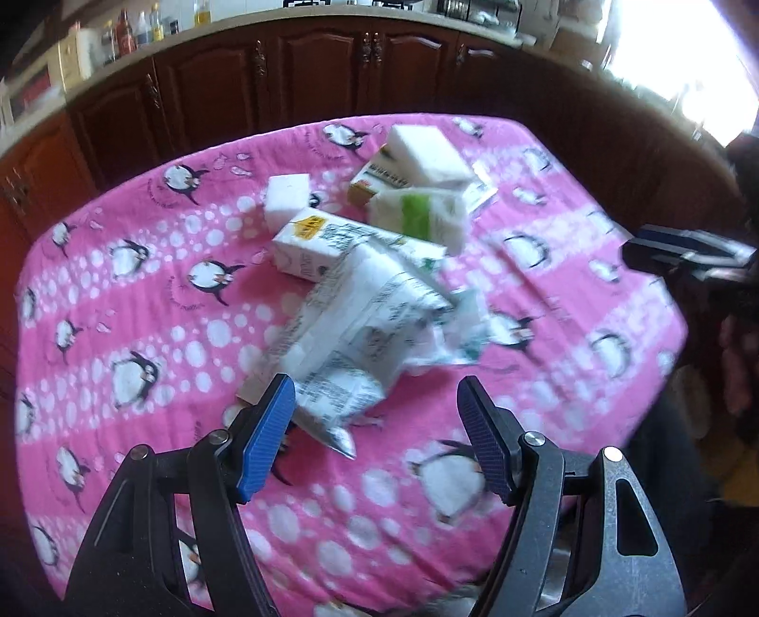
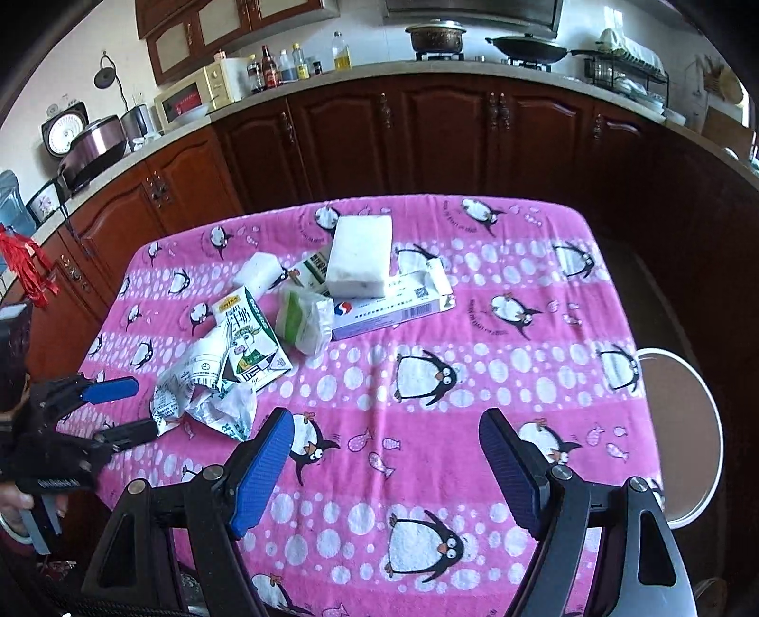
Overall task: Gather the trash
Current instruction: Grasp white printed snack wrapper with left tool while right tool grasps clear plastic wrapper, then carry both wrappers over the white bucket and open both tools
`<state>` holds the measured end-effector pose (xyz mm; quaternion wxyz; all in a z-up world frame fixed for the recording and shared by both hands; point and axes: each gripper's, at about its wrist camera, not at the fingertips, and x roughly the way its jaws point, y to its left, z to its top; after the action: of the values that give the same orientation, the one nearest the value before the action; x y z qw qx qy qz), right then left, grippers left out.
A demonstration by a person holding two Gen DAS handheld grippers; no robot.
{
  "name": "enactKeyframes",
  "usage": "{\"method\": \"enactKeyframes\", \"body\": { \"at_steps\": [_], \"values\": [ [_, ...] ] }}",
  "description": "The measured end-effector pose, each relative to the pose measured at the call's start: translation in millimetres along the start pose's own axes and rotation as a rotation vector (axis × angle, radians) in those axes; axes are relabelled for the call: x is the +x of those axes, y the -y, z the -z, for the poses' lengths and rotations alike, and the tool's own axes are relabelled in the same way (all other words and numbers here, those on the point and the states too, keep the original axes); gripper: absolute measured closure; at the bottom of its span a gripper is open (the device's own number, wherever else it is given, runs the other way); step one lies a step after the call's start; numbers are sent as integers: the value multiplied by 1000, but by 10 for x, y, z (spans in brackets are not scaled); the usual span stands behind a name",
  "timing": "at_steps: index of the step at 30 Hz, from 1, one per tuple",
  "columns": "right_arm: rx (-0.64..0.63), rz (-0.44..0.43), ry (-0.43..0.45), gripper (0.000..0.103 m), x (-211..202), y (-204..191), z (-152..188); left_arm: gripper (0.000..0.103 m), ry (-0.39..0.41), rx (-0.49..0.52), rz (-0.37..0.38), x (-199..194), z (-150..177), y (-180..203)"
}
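Right wrist view: the milk carton is seen lying flat on the pink tablecloth, its long axis running from the near left to the far right, beside crumpled packaging. The left gripper and right gripper are spread, nothing grasped.

A home kitchen — wooden cabinets, stove pots, microwave, oil bottles.
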<state>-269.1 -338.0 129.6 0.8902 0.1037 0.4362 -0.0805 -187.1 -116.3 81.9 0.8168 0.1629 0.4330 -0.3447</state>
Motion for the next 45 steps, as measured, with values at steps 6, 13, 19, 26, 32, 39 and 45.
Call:
{"method": "enactKeyframes", "body": {
  "at_steps": [6, 13, 19, 26, 32, 39, 45],
  "values": [
    [-19, -22, -35, 25, 170, -104, -24, 33, -11, 36, -69, 301, -55, -144],
    [-56, -91, -84, 25, 407, -327, -27, 47, -4, -44, 45, 386, -185, -385],
    [-104, -193, -118, 25, 683, -612, -38, 51, 17, -201, 121, 241, -125, -651],
    [-104, -290, -188, 34, 1196, -928, -64, 58, 52, -295, 164, -37, 52, -805],
    [-82, -347, -199, 81, 1301, -977, -19, 60, 72, -289, 147, -167, 81, -766],
    [-125, -310, -92, 83, 735, -815, -41, 60, 130, -206, 137, -358, -108, -428],
    [-100, -272, -10, 83, 294, -501, -105, 60, 146, -145, 139, -417, -307, -104]
  ]
}}
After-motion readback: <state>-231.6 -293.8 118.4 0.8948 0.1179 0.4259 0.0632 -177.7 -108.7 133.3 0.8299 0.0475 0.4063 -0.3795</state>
